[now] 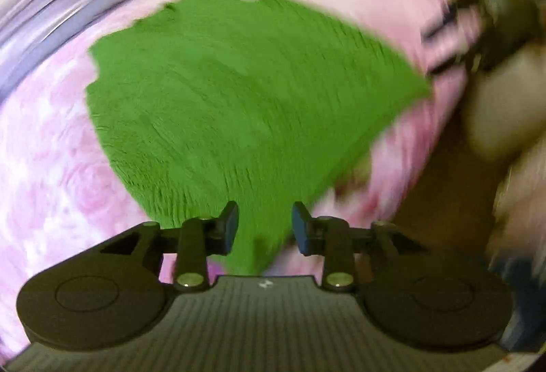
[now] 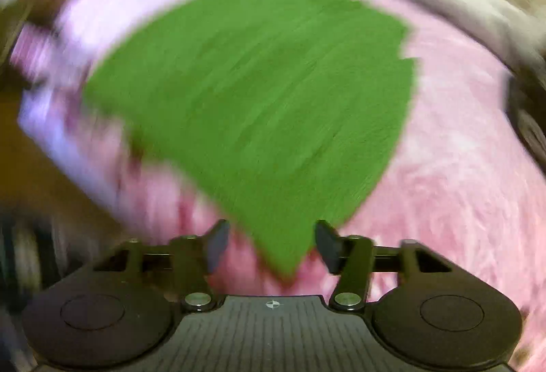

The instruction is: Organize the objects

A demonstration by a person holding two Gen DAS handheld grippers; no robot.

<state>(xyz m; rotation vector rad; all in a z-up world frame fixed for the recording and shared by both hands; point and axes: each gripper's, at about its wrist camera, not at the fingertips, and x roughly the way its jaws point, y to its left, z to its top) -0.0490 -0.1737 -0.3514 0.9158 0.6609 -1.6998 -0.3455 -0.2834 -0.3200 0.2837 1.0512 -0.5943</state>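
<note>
Green cloth (image 1: pixel 239 99) lies spread flat on the pink flowered bedspread (image 1: pixel 51 167), one corner pointing back at each camera. Both views are motion-blurred, so fine detail is soft.

Left tongs (image 1: pixel 264 228): jaws partly open, a narrow gap, with the near corner of the cloth seen between them but the pads not pressing on it. Nothing held. Right tongs (image 2: pixel 271 245): jaws wider apart, the other corner of the cloth (image 2: pixel 259 92) below the gap, also free. The right tongs show as a dark smear at the right edge of the left view.

My read: this is a fold step, with both corners let go and the fold itself possibly not finished; hard to tell from the blur whether the cloth is one layer or two.

To do the next bit well:
- Pinch each corner deep enough to catch only the cloth, not the bedspread under it.
- Lift both corners evenly, keep the edge taut between the tongs.
- Lay the edge onto the far edge, line up, then let go.
- Soft bed: cloth will drag and bunch, so move slowly.
</note>
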